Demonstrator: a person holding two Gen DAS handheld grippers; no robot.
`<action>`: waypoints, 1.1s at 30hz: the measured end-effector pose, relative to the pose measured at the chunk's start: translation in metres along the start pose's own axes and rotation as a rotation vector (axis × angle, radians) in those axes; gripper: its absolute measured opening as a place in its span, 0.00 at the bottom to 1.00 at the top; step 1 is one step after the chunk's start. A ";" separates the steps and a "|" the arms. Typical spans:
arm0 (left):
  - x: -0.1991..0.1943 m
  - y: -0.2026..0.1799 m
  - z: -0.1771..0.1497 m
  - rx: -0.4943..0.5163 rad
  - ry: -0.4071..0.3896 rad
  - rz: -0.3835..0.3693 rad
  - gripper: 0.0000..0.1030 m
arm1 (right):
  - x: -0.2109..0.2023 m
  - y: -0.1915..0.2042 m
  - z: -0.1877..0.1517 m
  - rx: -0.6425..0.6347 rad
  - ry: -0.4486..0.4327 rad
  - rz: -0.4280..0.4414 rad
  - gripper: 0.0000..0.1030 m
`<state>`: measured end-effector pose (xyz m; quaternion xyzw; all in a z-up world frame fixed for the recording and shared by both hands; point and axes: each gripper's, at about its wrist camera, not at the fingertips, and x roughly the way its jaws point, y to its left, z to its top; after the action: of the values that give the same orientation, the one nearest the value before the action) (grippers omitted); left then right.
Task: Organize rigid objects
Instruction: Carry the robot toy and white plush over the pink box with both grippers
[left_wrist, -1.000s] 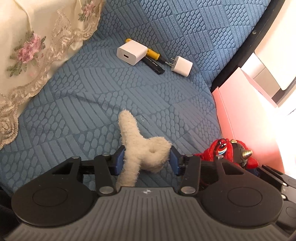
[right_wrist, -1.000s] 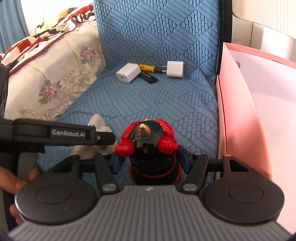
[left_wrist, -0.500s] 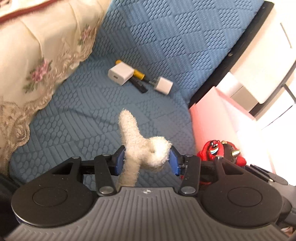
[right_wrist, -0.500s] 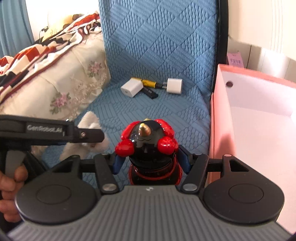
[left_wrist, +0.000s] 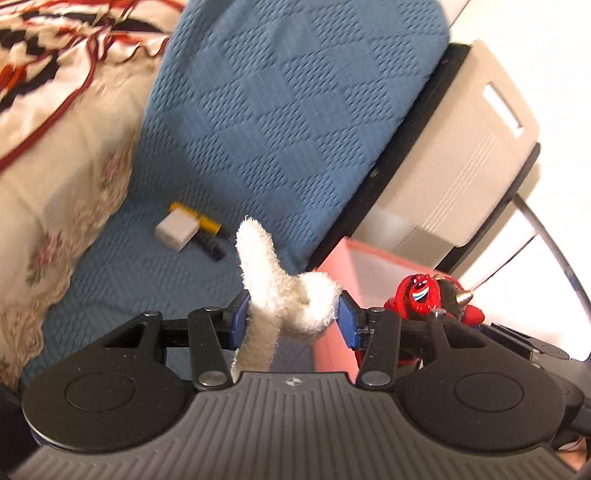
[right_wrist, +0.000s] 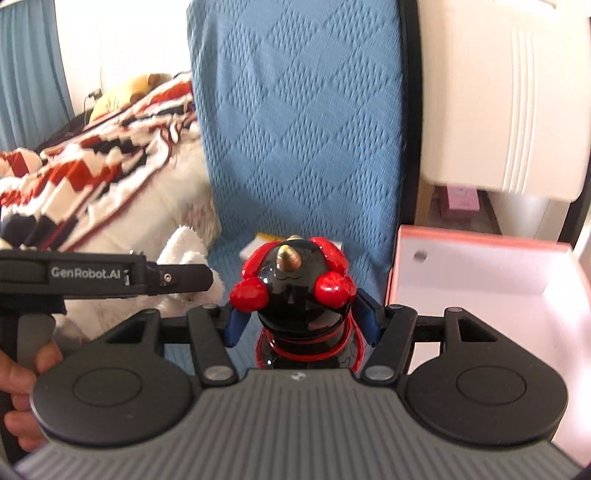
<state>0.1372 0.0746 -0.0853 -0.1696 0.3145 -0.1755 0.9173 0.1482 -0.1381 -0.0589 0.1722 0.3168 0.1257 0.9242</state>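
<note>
- Red-and-black toy figure (right_wrist: 295, 295) sits clamped between the blue pads of the right hand-held gripper (right_wrist: 297, 321), carried in the air in front of the blue chair seat (left_wrist: 147, 280) and just left of the pink open box (right_wrist: 480, 280).
- Fluffy white plush piece (left_wrist: 284, 299) is pinched in the left hand-held gripper (left_wrist: 291, 317), likewise lifted clear of the seat.
- Step in hand, by the look of it: transport, with both items held near the box.
- Next move likely calls for swinging the figure right, over the box rim, and lowering it before release.
- Figure stands upright, long axis vertical, gold horn tipped towards the chair back; the plush's long limb points up and away.
- White charger (left_wrist: 175, 230) and a yellow item remain on the seat.
</note>
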 end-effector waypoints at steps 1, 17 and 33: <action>-0.004 -0.007 0.004 0.002 -0.008 -0.006 0.53 | -0.005 -0.003 0.006 0.000 -0.010 -0.002 0.61; -0.010 -0.111 0.036 0.078 -0.117 -0.117 0.53 | -0.070 -0.072 0.053 0.029 -0.121 -0.080 0.61; 0.096 -0.153 -0.021 0.157 0.049 -0.085 0.53 | -0.037 -0.182 -0.025 0.181 0.052 -0.199 0.61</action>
<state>0.1620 -0.1051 -0.0857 -0.1061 0.3146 -0.2426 0.9115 0.1267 -0.3101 -0.1299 0.2192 0.3662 0.0090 0.9043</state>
